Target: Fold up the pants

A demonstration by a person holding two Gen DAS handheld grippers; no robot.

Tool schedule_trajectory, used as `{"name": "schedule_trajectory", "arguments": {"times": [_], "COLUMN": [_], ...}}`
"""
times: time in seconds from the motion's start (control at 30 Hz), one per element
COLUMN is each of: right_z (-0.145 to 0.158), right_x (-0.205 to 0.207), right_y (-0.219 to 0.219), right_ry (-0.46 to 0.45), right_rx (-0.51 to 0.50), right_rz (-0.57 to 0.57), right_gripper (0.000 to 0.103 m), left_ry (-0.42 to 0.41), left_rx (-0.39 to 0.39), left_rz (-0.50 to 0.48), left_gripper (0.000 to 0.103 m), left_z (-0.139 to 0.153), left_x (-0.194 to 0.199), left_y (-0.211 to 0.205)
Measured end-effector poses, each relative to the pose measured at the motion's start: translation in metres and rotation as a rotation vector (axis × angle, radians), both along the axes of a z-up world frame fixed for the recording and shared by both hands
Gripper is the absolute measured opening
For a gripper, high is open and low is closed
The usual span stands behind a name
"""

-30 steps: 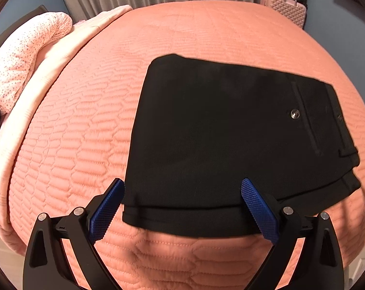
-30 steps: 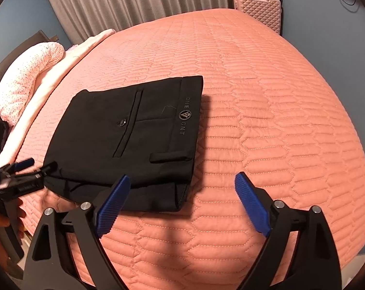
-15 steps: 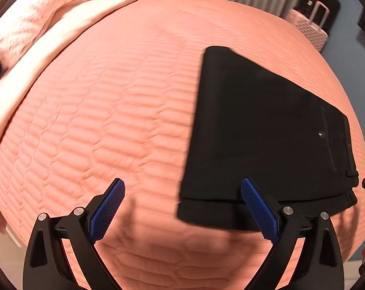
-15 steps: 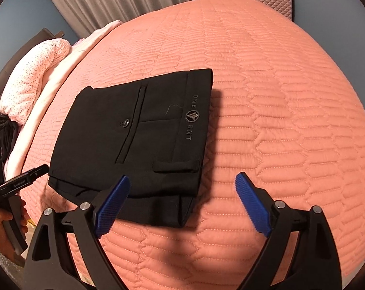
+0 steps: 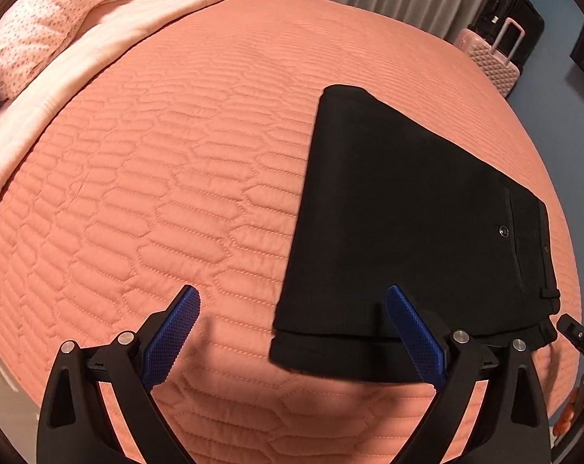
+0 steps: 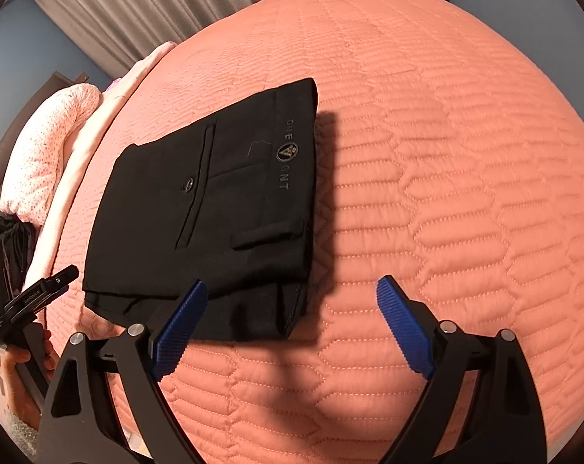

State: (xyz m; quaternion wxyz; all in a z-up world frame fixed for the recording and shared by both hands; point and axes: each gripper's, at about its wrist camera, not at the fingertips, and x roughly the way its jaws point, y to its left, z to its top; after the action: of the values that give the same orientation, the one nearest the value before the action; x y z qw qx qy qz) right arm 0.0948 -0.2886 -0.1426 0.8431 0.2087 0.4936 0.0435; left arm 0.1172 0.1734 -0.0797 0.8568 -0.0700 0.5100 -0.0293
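Note:
Black pants [image 5: 400, 232] lie folded into a compact rectangle on the salmon quilted bedspread [image 5: 156, 193], back pocket and waistband logo facing up; they also show in the right wrist view [image 6: 214, 208]. My left gripper [image 5: 292, 309] is open and empty, above the bedspread just left of the pants' near edge. My right gripper [image 6: 292, 297] is open and empty, above the pants' near right corner. Neither touches the cloth.
A pink dotted pillow [image 5: 60, 19] and a pale folded blanket [image 5: 79, 77] lie along the bed's left side. A pink suitcase [image 5: 492, 58] stands by the grey curtain beyond the bed. The bed's near edge runs just below both grippers.
My left gripper has swung left, so the pants now sit on the right of its view. My right gripper has drawn closer to the pants and tilted. Both stayed open.

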Motion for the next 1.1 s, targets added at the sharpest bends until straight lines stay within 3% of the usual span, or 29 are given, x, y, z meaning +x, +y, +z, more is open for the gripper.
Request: {"name": "schedule_trajectory", "arguments": {"times": [0.37,0.5,0.67,0.93,1.1], "right_z": [-0.008,-0.016,-0.022,-0.016,0.007], "right_x": [0.033,0.04,0.044,0.039,0.025], "right_y": [-0.001,0.002,0.007,0.012,0.015], "right_ry": [-0.02,-0.01,-0.002,-0.011,-0.08], "right_rx": [0.036,0.064,0.069,0.036,-0.099], "right_rz": [-0.002,0.001,0.006,0.014,-0.006], "right_gripper": [0.088,0.088,0.089,0.088,0.088], "left_ry": [0.039,0.064,0.081,0.059,0.011], "left_rx": [-0.094,-0.088,-0.162,-0.061,0.074], "left_rz": [-0.056,-0.061,-0.058,-0.083,-0.093], "left_gripper": [0.096,0.096,0.097,0.097,0.097], "left_z": [-0.021,-0.034,-0.046,-0.04,-0.027], "left_x": [0.037,0.044,0.052,0.057,0.056], "left_y": [-0.015,-0.022,-0.024,-0.039,-0.057]}}
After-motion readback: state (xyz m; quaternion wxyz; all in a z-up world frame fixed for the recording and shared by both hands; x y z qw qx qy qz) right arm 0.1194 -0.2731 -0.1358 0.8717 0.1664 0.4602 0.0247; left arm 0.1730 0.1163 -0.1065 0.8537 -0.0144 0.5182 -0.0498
